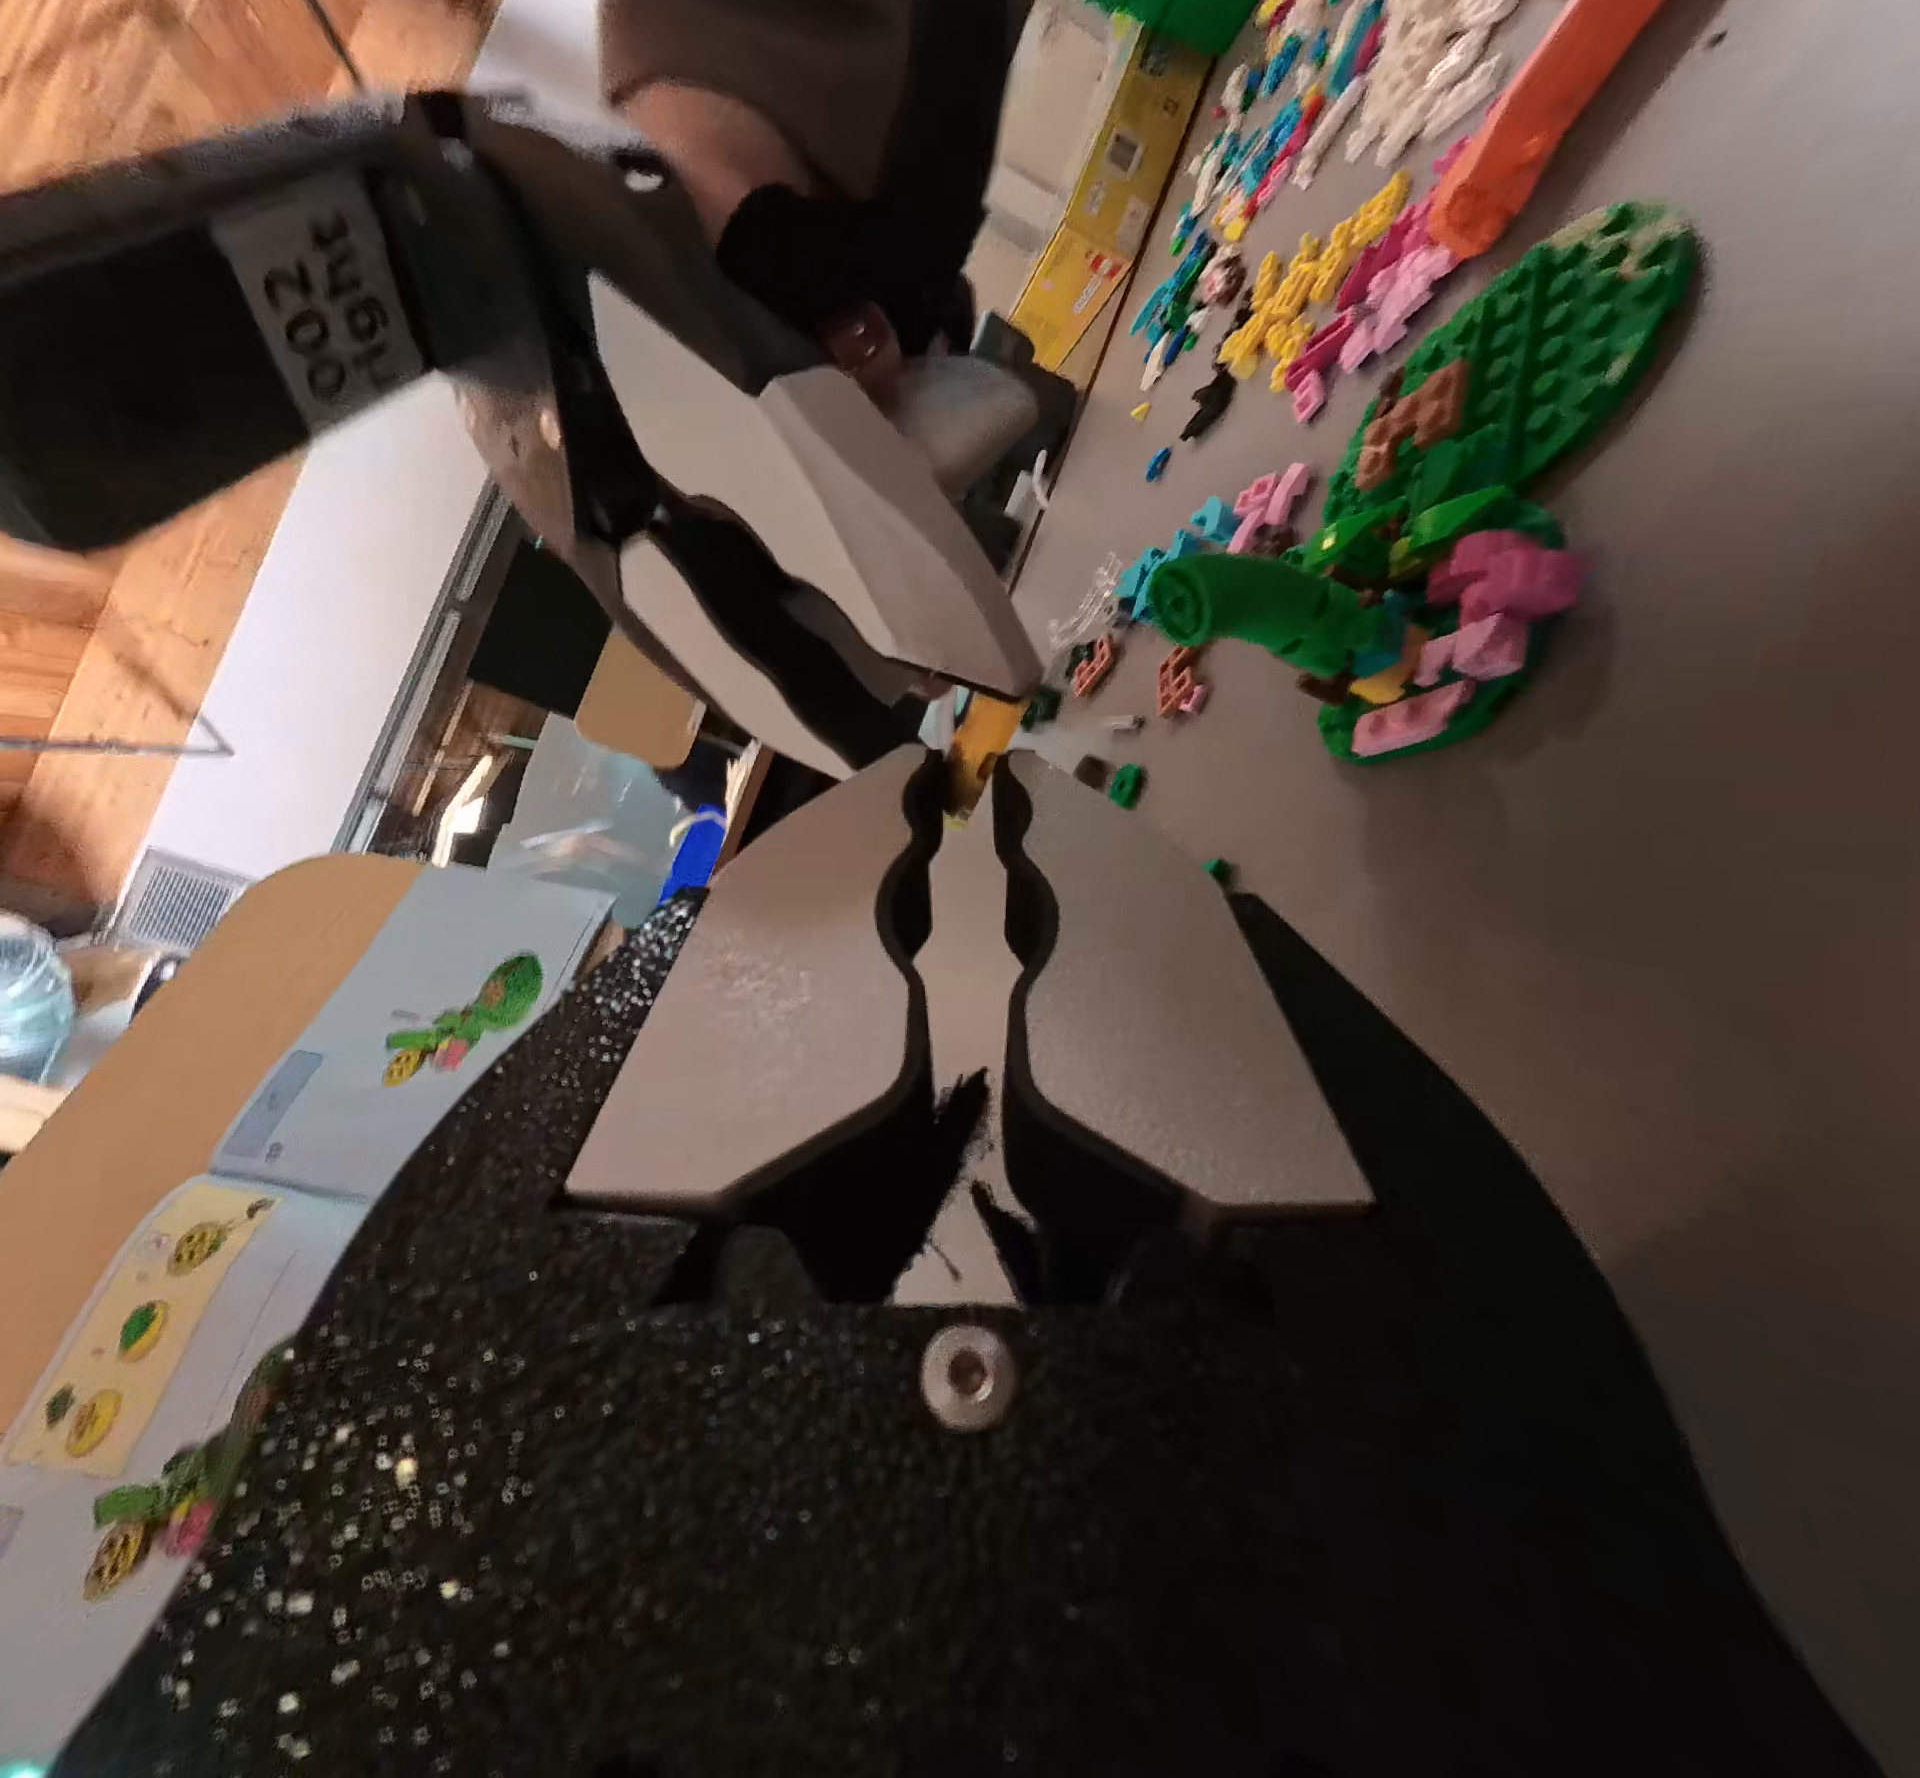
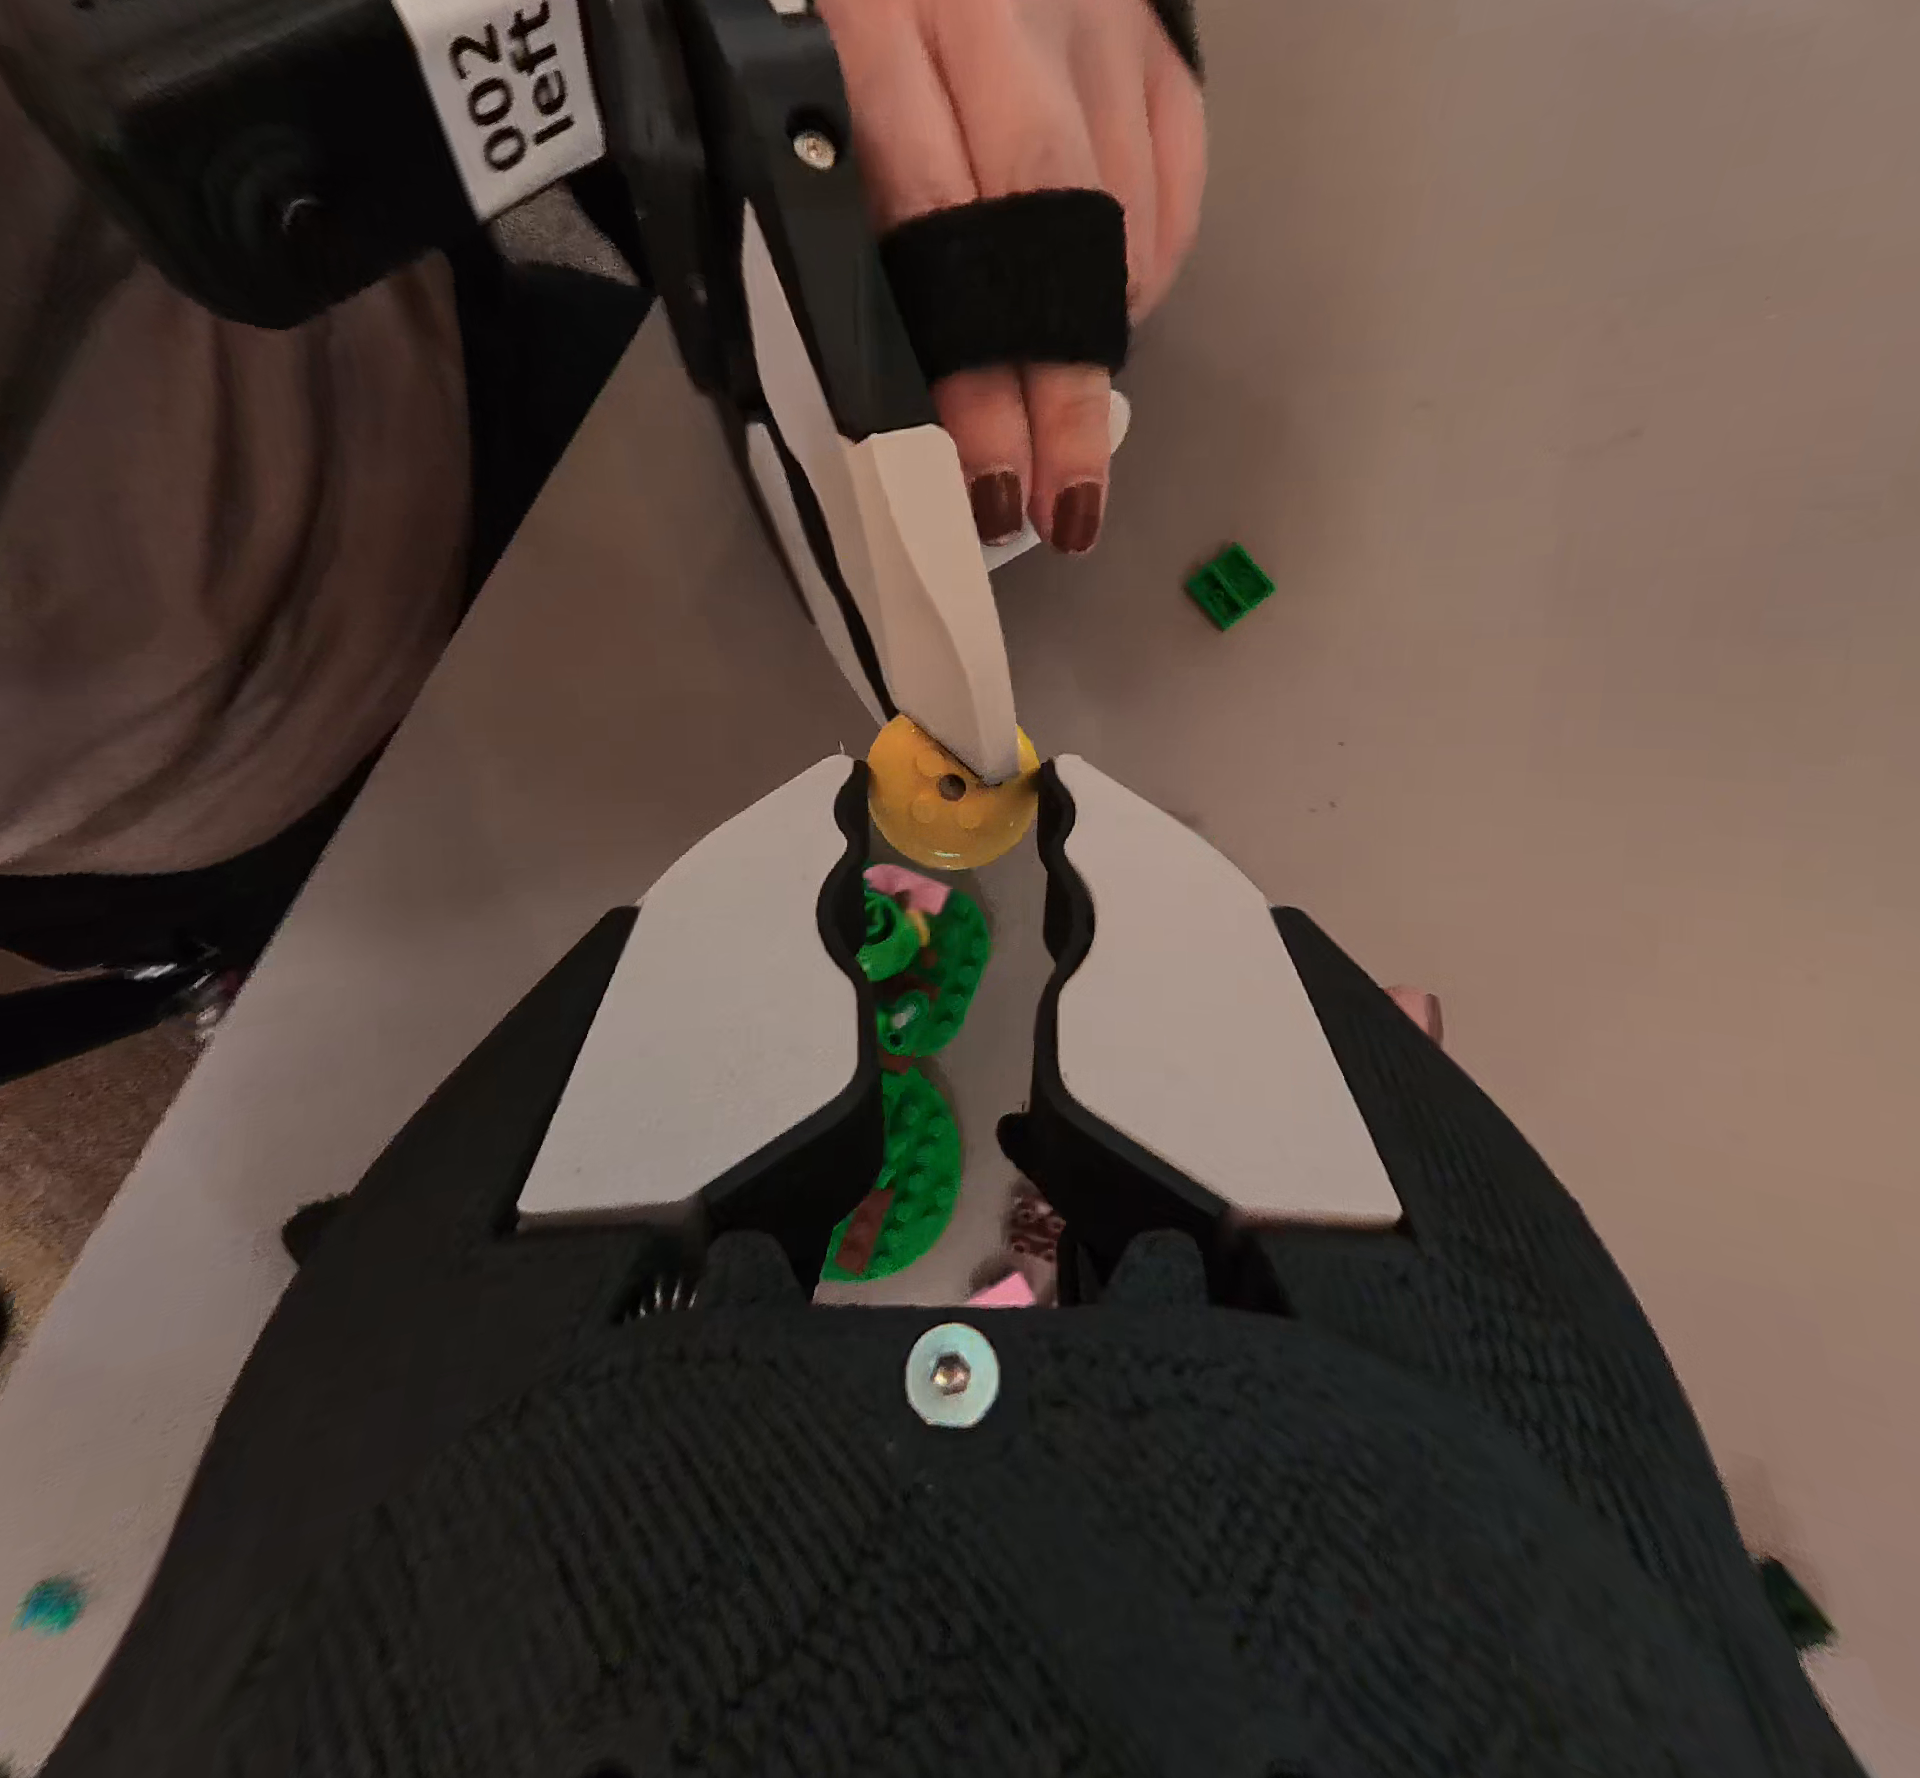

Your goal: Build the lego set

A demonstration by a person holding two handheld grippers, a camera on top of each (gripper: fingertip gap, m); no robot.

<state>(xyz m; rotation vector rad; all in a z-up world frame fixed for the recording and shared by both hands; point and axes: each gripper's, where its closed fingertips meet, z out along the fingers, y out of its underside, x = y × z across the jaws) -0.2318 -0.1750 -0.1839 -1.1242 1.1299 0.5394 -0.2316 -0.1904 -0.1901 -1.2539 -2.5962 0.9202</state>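
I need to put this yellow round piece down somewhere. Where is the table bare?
Bare table lies around the lone small green plate, right of the hand. It is crowded around the green build and the loose brick piles beyond it.

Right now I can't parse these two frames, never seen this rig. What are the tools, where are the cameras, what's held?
No robot: a person holds a two-finger gripper in each hand, each carrying a camera looking along its fingers. In the left wrist view, the left gripper pinches the yellow round piece edge-on, the other gripper coming in from upper left. In the right wrist view, the right gripper holds that same piece by its sides. On the grey table lie the partly built green model, loose bricks and the instruction booklet.
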